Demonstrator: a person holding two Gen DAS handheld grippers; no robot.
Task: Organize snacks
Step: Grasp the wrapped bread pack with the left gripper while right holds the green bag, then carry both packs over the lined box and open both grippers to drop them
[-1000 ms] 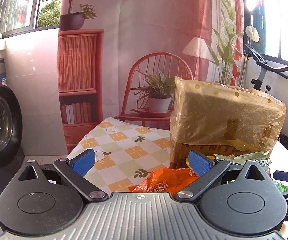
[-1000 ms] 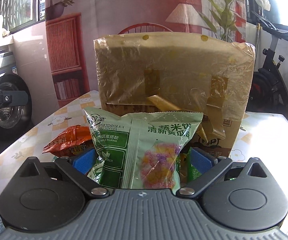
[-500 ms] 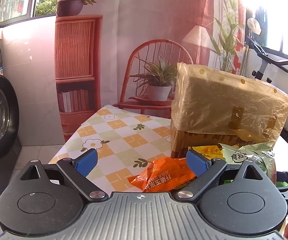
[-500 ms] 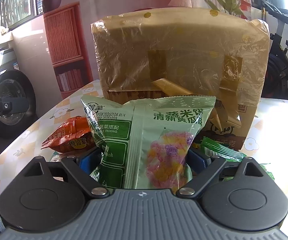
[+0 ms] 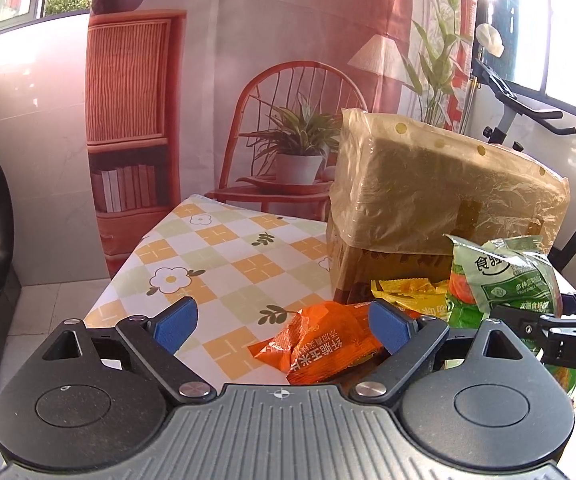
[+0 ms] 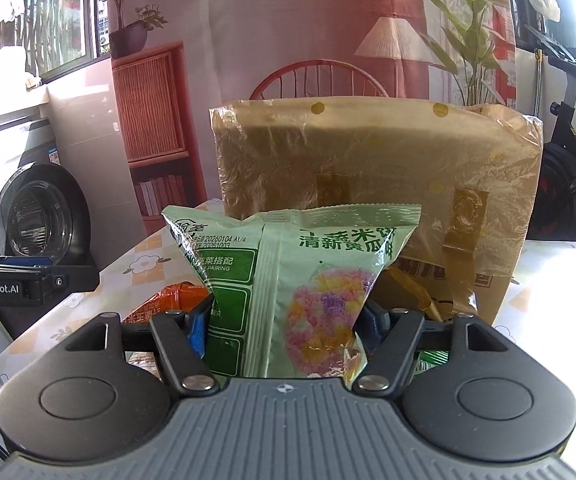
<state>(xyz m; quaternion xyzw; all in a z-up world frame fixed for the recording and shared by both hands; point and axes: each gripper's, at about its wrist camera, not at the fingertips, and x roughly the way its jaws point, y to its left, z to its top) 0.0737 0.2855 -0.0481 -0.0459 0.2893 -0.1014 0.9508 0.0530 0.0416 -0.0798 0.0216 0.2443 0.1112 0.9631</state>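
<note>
Right now the right gripper [image 6: 286, 322] is pinching a green snack bag [image 6: 295, 288] between its blue pads, holding it upright and lifted in front of a cardboard box [image 6: 375, 184] wrapped in yellowish plastic. That box is standing on the table [image 5: 216, 256], towards its far edge, on a checked cloth with flowers. The left gripper [image 5: 282, 322] is hanging with its jaws spread wide and gripping nothing; an orange snack packet [image 5: 319, 340] is lying on the table just beyond them, near the front edge. A yellow packet [image 5: 407, 296] is lying beside it, touching the foot of the box. In the left view the green bag [image 5: 503, 280] is showing at the right, above the yellow packet.
</note>
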